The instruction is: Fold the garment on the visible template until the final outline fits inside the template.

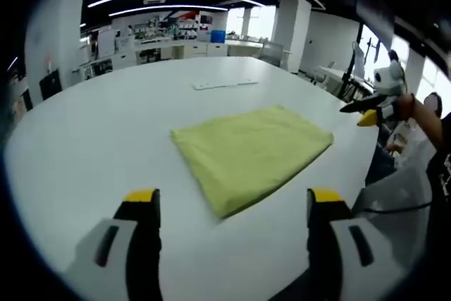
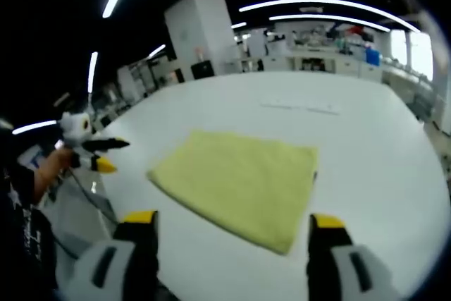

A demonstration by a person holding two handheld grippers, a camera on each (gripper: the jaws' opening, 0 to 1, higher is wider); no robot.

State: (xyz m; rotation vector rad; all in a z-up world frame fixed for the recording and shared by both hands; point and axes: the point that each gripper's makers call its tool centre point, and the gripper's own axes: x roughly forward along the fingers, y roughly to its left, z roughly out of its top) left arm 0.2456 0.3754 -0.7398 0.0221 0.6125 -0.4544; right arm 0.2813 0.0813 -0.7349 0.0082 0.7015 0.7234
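A white worktop [image 1: 84, 146] is shown, on which a folded yellow-green garment [image 1: 250, 153] lies flat near its centre. The left tongs [image 1: 232, 199] and right tongs [image 2: 232, 220] are held above the near edge, jaws apart, nothing gripped.

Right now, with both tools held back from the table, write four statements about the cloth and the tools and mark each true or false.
1. The yellow cloth lies flat on the white table. True.
2. The left tool grips a corner of the cloth. False: its jaws stand apart, empty, short of the cloth.
3. The right tool is open, holding nothing. True.
4. The cloth is crumpled in a heap. False: it is folded into a neat four-sided shape.
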